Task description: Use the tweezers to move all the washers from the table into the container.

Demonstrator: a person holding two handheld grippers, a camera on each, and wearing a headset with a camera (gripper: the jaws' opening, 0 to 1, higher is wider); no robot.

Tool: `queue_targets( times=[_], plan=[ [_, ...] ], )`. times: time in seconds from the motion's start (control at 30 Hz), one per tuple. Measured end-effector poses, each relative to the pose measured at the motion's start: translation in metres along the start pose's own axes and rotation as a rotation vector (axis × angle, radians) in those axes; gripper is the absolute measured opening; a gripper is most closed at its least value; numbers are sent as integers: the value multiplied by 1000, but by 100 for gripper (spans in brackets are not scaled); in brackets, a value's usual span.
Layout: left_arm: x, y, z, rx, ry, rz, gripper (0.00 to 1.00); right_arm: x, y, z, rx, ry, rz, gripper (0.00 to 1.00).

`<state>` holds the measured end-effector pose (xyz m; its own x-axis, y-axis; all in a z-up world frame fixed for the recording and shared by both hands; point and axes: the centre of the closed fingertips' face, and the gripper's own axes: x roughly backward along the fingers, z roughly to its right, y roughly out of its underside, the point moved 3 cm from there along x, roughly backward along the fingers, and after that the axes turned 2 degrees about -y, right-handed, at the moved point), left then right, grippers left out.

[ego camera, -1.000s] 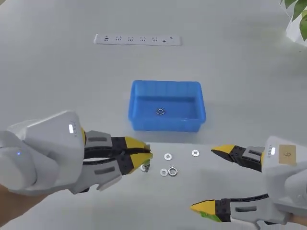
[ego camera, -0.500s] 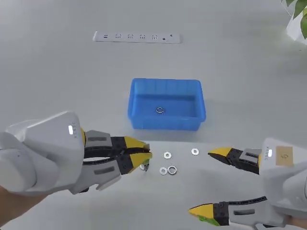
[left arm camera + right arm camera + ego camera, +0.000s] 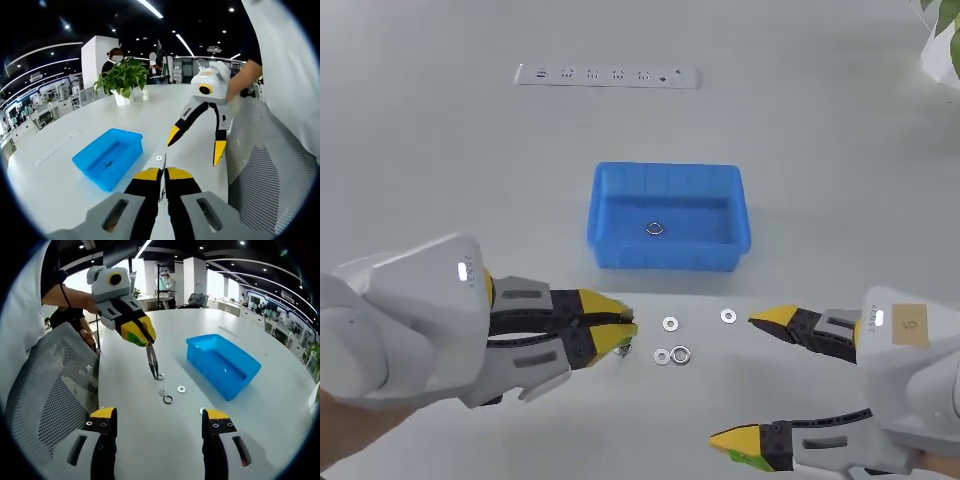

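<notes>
Head view: left hand-held gripper (image 3: 625, 322) is clamped narrow on the tweezers (image 3: 621, 347), tips down by four washers (image 3: 670, 324) on the bench (image 3: 470, 180). Right hand-held gripper (image 3: 735, 380) is wide, holding nothing. Blue container (image 3: 665, 262) is far of them, one washer (image 3: 654, 229) inside.
Left gripper view: container is left of the jaws.
Right gripper view: tweezers' tips are at a washer.

Container (image 3: 665, 258) holds one washer (image 3: 654, 229). Loose washers (image 3: 681, 354) lie on desk (image 3: 820, 150) before it. Power strip (image 3: 607, 77) lies behind.

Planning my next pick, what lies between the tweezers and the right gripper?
Four washers lie on the table there, two close together, seen in the head view.
</notes>
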<state>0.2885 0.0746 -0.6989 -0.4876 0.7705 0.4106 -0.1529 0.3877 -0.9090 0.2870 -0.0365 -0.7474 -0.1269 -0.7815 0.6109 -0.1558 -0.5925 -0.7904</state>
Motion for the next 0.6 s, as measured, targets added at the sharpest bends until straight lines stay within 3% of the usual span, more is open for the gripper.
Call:
queue_targets(
  times=[0.2, 0.4, 0.6],
  plan=[
    [2, 2, 0, -2, 16, 2, 7, -17, -13, -4, 37, -48, 11, 69],
    [1, 2, -5, 14, 5, 7, 7, -45, -32, -7, 87, -112, 25, 68],
    [1, 3, -9, 30, 24, 8, 7, -72, -50, -11, 127, -168, 49, 60]
  ],
)
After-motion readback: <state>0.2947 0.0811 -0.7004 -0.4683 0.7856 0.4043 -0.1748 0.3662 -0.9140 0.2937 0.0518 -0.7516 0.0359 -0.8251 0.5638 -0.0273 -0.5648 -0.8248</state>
